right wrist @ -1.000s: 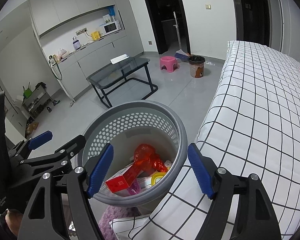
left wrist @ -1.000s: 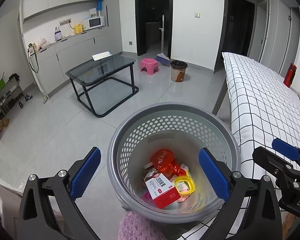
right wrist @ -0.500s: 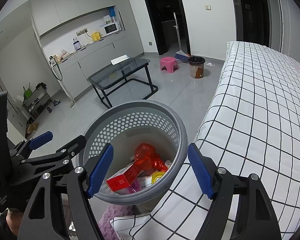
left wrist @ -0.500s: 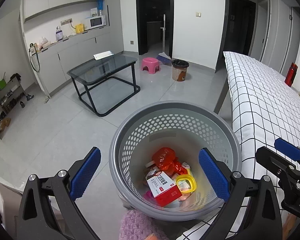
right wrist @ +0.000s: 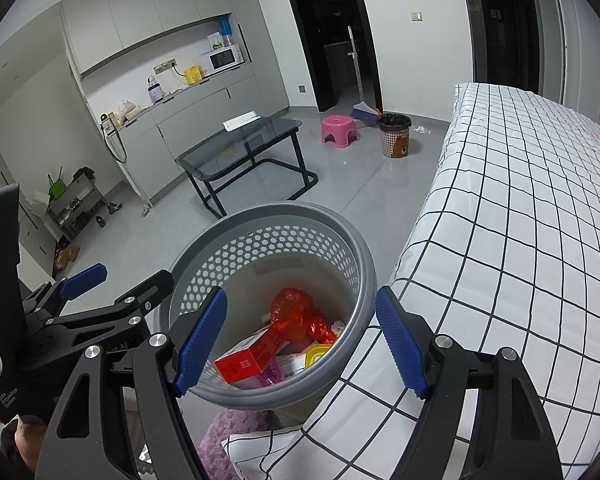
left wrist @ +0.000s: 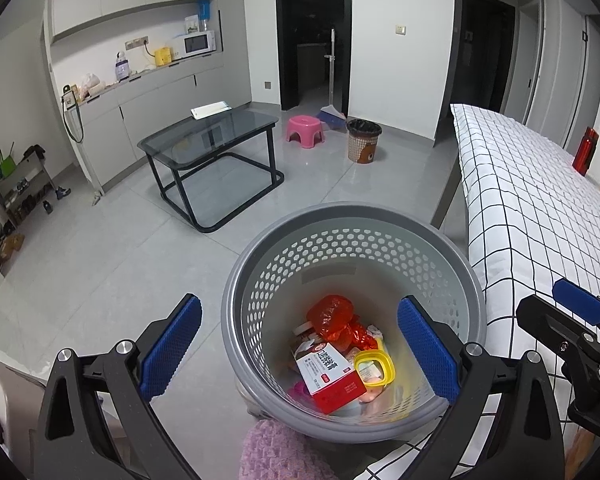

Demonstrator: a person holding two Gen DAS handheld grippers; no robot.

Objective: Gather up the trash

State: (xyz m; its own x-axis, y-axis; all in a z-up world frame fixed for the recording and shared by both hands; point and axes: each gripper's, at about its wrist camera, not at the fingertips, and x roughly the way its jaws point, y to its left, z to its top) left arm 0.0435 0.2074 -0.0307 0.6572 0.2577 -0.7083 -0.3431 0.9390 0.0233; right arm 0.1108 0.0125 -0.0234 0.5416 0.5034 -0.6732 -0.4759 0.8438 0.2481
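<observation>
A grey perforated trash basket (left wrist: 260,276) stands on the floor beside the bed. Inside lie a red-and-white box (left wrist: 331,376), a crumpled red plastic wrapper (left wrist: 333,318) and a yellow-rimmed lid (left wrist: 373,366). My left gripper (left wrist: 300,348) hovers over the basket, open, with nothing between its blue pads. In the right wrist view the same basket (right wrist: 355,248) holds the red box (right wrist: 246,362) and red wrapper (right wrist: 296,314). My right gripper (right wrist: 301,338) is also open and empty above the basket's rim, at the bed's corner.
A bed with a black-and-white checked sheet (left wrist: 539,208) runs along the right. A glass coffee table (left wrist: 212,140), a pink stool (left wrist: 304,130) and a small brown bin (left wrist: 363,140) stand farther off on the grey floor. A purple fuzzy cloth (left wrist: 276,452) lies below the basket.
</observation>
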